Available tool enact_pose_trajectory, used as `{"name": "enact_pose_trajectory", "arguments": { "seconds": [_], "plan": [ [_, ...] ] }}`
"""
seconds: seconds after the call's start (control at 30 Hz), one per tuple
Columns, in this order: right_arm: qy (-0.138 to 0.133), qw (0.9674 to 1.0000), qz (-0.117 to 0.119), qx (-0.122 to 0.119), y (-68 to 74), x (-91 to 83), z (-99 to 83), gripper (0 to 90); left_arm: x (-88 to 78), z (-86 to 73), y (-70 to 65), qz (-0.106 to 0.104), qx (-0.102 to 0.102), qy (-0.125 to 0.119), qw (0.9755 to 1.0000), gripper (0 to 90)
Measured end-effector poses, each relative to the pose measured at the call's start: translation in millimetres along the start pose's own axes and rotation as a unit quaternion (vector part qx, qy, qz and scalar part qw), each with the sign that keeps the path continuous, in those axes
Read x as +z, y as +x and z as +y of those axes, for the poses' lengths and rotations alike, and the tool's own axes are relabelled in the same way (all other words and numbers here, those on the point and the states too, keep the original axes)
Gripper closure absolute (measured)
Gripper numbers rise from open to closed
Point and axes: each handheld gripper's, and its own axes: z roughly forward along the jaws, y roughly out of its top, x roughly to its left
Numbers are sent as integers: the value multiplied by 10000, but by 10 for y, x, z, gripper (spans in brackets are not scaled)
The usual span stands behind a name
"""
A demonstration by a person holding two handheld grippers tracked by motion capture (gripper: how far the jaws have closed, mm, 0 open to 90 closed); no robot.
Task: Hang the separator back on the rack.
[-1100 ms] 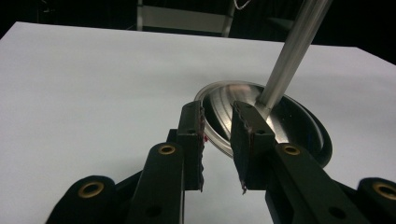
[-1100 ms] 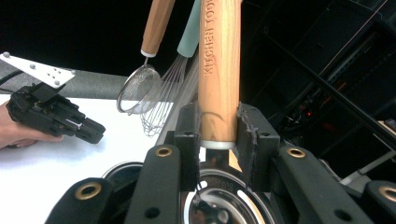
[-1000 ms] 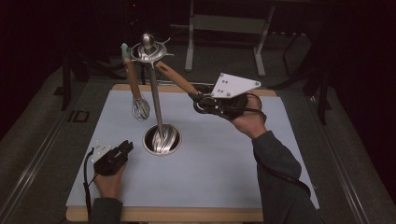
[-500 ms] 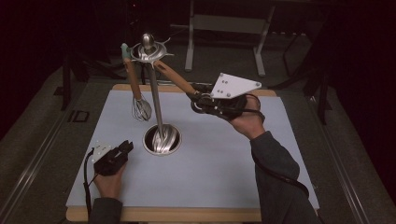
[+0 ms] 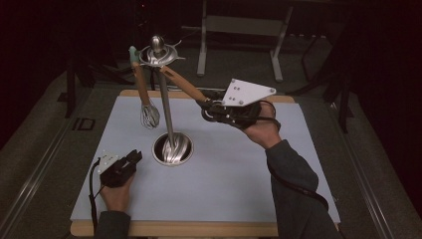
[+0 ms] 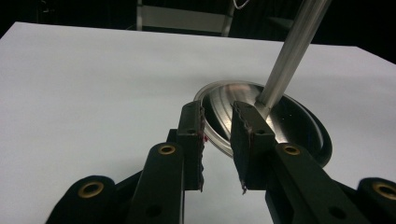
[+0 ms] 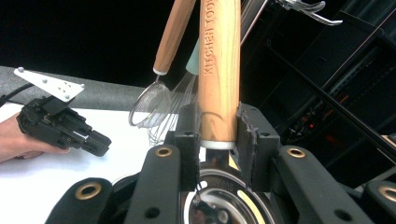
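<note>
On a pale mat (image 5: pixel 234 199), the left gripper (image 5: pixel 133 158) rests low at the near left, jaws apart around nothing, aimed at the round steel base (image 5: pixel 171 149) of a utensil stand (image 5: pixel 165 107). A whisk (image 5: pixel 149 115) hangs from the stand's top ring. Farther right, the right gripper (image 5: pixel 209 110) has its jaws clamped on a wooden-handled utensil (image 5: pixel 181 85). The handle's long axis slants up and left from the jaws to the ring, so lifting it off likely falls to the right hand.

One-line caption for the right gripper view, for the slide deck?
Right gripper clasps a hanging utensil's wooden handle beside a whisk; left gripper rests beyond.
</note>
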Motion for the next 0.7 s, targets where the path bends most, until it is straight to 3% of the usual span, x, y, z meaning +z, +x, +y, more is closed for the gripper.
{"name": "enact_pose_trajectory", "arguments": {
  "seconds": [0.7],
  "plan": [
    [23, 10000, 68, -37, 30, 83, -4, 711, -1, 1, 3, -5, -23, 0, 10000, 746]
  ]
}}
